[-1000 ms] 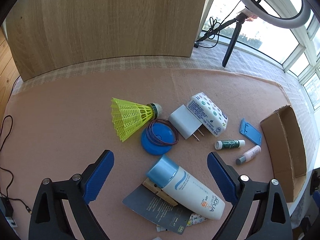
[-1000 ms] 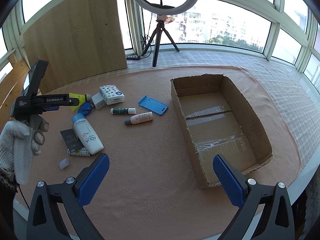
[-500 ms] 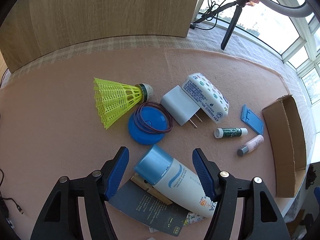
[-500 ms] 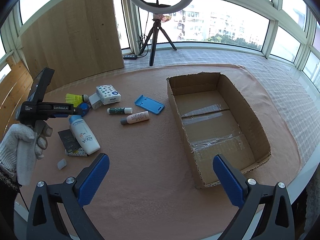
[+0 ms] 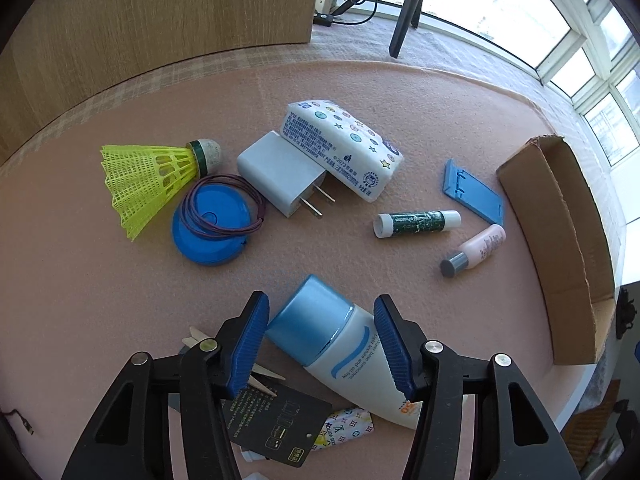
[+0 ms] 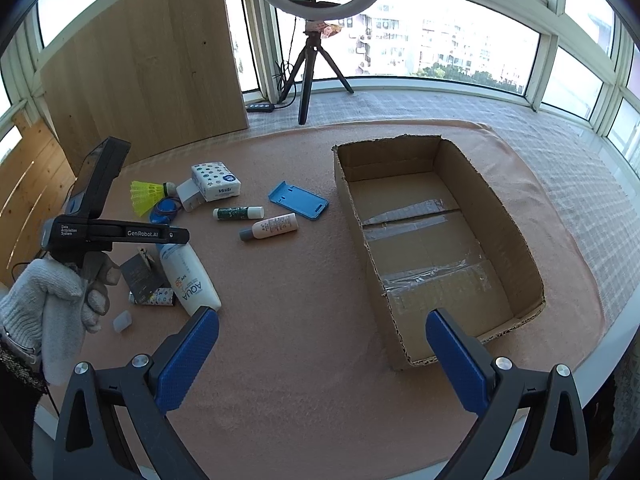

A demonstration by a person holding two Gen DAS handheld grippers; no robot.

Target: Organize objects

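Note:
My left gripper [image 5: 322,344] has its blue pads on either side of the blue cap of a white sunscreen tube [image 5: 352,356], which lies on the pink felt; the left pad touches the cap, the right pad sits close to the tube. The tube also shows in the right wrist view [image 6: 188,276], under the left gripper [image 6: 160,236]. My right gripper [image 6: 320,352] is open and empty above the felt, left of the open cardboard box [image 6: 480,196]. A yellow shuttlecock [image 5: 152,176], blue lid with a rubber band [image 5: 212,224], charger [image 5: 280,180] and tissue pack [image 5: 340,148] lie beyond.
A green lip balm [image 5: 416,222], a small pink bottle [image 5: 476,250] and a blue phone stand [image 5: 472,190] lie toward the box [image 5: 560,240]. A black card [image 5: 272,424] and wooden clip lie under the tube. A tripod [image 6: 308,76] and wooden board [image 6: 152,72] stand behind.
My left gripper has come down and forward over the sunscreen tube and its jaws have narrowed around the cap. The right gripper has stayed nearly still.

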